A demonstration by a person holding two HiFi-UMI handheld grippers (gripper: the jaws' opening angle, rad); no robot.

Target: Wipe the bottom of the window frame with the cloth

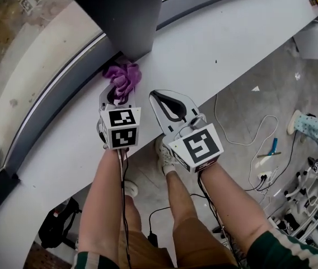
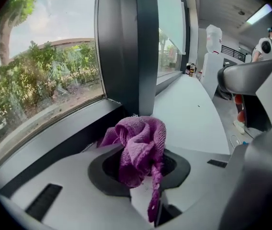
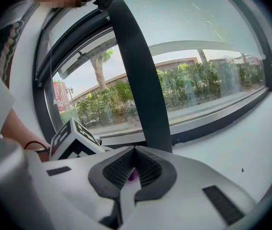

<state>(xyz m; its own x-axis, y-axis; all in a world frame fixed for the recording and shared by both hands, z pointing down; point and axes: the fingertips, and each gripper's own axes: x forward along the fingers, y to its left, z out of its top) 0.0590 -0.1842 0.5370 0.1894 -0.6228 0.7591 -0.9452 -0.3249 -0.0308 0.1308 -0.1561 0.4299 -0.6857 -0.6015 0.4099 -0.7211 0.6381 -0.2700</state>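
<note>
1. At the left of the head view, the dark bottom rail of the window frame (image 1: 47, 108) runs diagonally under the glass, up to a dark upright post (image 1: 120, 15).
2. The purple cloth (image 1: 124, 77) is bunched at the foot of this post, just beside the rail, near the upper centre.
3. The left gripper (image 1: 114, 97) has its jaws closed on the cloth. Most of the cloth bulges out in front and one thin tail hangs back.
4. I judge the cloth light, soft and limp. It will fold and drag, so the hold on its gathered middle seems right, and it must be pressed down to wipe.
5. Just to the right, the right gripper (image 1: 164, 102) is over the white sill (image 1: 232, 43), jaws together, with nothing in them.
</note>
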